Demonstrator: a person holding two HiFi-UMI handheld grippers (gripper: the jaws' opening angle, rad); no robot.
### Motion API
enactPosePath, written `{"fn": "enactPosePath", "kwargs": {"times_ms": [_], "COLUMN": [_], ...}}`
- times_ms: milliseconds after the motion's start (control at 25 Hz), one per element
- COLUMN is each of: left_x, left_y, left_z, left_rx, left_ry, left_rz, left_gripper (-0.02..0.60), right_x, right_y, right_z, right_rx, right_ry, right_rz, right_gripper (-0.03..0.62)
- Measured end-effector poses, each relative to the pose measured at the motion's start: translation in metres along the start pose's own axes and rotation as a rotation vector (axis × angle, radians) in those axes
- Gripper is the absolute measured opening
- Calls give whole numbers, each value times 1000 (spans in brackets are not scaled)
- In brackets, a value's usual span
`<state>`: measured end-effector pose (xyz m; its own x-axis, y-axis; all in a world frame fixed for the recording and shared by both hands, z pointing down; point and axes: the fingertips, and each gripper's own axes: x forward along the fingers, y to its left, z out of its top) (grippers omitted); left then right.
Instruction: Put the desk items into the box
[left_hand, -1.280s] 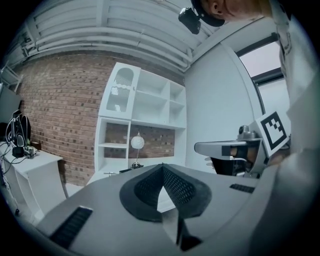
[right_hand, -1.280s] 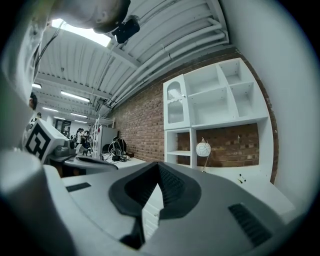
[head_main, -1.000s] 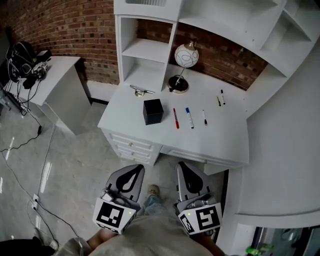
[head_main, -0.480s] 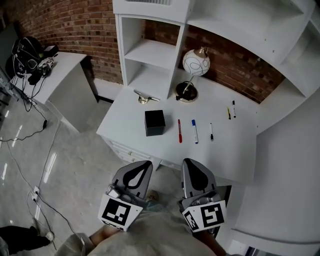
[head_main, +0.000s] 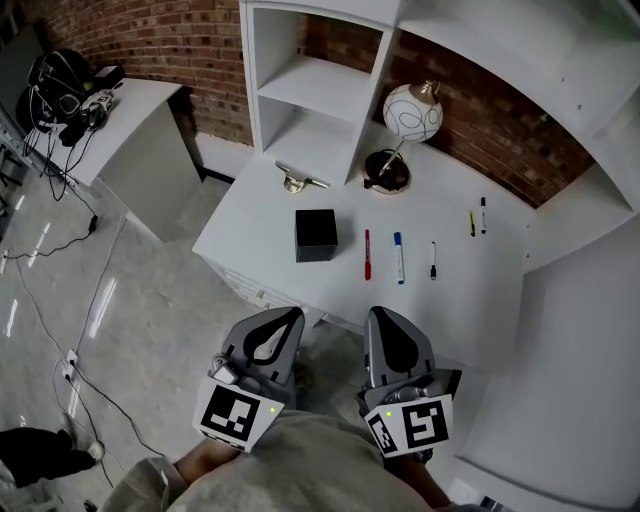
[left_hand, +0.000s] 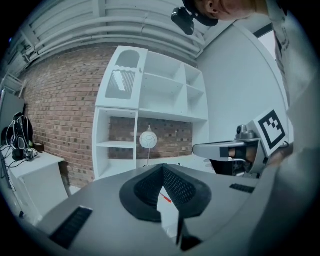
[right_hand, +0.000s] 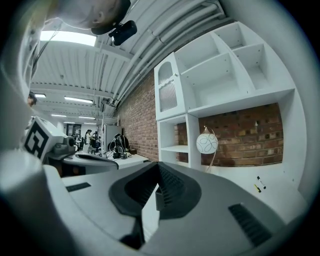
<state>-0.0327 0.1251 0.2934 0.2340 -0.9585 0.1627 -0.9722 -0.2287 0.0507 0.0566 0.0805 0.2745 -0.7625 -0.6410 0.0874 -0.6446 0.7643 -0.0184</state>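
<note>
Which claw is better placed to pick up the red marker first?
Probably the right claw: the red marker lies almost straight ahead of it, while the left claw faces the black box. Both are shut and empty.

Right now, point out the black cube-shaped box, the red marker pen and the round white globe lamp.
black cube-shaped box (head_main: 315, 228): head view, centre of its top face.
red marker pen (head_main: 367, 254): head view, middle of the barrel.
round white globe lamp (head_main: 413, 110): head view, centre of the globe.
</note>
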Motion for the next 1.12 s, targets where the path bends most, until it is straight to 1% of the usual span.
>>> {"fn": "enactPosePath", "kwargs": {"times_ms": [200,360,440,560,680,880,1120], "left_x": [27,51,61,77,91,108,126], "left_y": [12,21,26,31,37,48,55], "left_z": [-1,4,5,3,3,1,-7], "left_rx": [-4,18,16,9,19,21,42], "left_ry": [4,-3,2,16,21,29,36], "left_rz": [-23,-55,-75,-109,-144,-183,-246], "left_gripper": [7,6,6,6,6,6,6], "right_x": [16,36,46,60,74,91,101], "right_y": [-10,-19,-23,-31,-37,-44,-54], "right_z": [-4,-3,-2,-3,-5,-8,-21], "right_rx": [-22,-60,-70,-66,-60,-49,-26], "right_ry": [6,11,12,18,27,43,64], "right_rz": [-17,-25,-33,-49,-62,-81,-135], "right_gripper": [15,15,15,15,15,15,15]}}
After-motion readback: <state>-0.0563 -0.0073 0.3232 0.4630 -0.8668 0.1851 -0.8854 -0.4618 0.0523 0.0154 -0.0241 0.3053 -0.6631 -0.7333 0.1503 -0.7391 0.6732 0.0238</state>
